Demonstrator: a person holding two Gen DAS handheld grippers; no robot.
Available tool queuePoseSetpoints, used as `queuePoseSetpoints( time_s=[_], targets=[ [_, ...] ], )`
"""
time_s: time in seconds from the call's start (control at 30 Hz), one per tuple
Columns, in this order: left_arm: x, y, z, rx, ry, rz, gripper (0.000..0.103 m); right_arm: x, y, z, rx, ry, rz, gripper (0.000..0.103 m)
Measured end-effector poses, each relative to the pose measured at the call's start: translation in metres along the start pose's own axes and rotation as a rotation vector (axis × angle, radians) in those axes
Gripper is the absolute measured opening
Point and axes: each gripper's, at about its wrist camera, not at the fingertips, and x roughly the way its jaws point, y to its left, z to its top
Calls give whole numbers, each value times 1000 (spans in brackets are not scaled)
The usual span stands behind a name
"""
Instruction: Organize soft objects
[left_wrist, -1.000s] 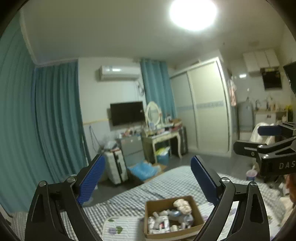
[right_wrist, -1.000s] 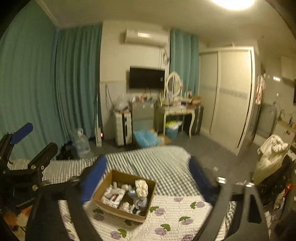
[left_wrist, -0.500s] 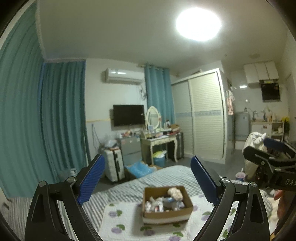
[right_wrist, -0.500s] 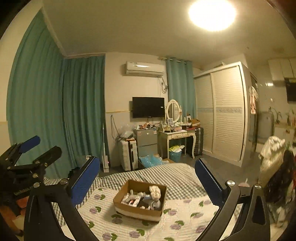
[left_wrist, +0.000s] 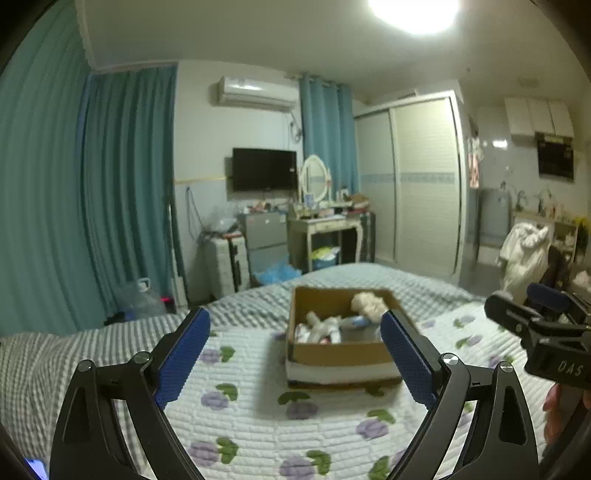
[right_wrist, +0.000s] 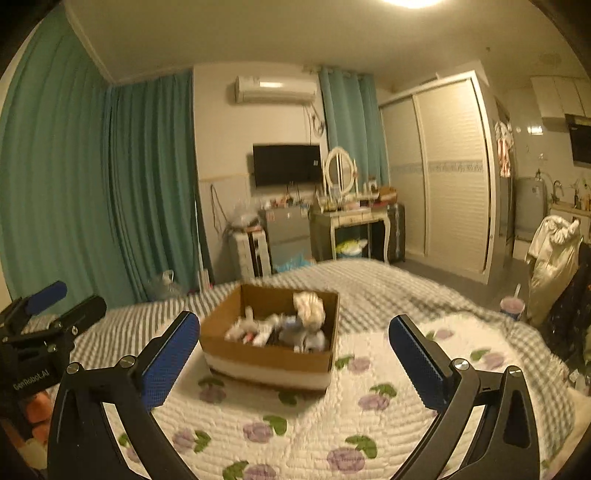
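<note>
A brown cardboard box (left_wrist: 334, 352) sits on a white quilt with purple flowers (left_wrist: 258, 417) on the bed. It holds several small soft items, among them a cream plush (left_wrist: 367, 304). The box also shows in the right wrist view (right_wrist: 266, 356), with the plush (right_wrist: 309, 304) at its right. My left gripper (left_wrist: 295, 354) is open and empty, held above the quilt short of the box. My right gripper (right_wrist: 294, 356) is open and empty too, also short of the box. Each gripper shows at the edge of the other's view.
A grey checked bedspread (left_wrist: 74, 354) lies under the quilt. Beyond the bed stand teal curtains (left_wrist: 122, 192), a suitcase (left_wrist: 225, 264), a dressing table (left_wrist: 325, 229) and a wardrobe (left_wrist: 424, 181). A cup (right_wrist: 512, 308) and a draped chair (right_wrist: 550, 258) stand at the right.
Both grippers have tilted down and come closer to the bed, so the box and quilt now look larger. Both stay open and empty.
</note>
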Motion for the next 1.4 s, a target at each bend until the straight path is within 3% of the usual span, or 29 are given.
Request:
queuePoseSetpoints(
  time_s=[0.23, 1.4],
  targets=[
    [4, 1, -12, -10, 35, -12, 95, 19, 0, -22, 1, 57, -7, 103],
    [0, 4, -25, -11, 35, -13, 95, 16, 5, -21, 6, 64, -35, 103]
  ],
)
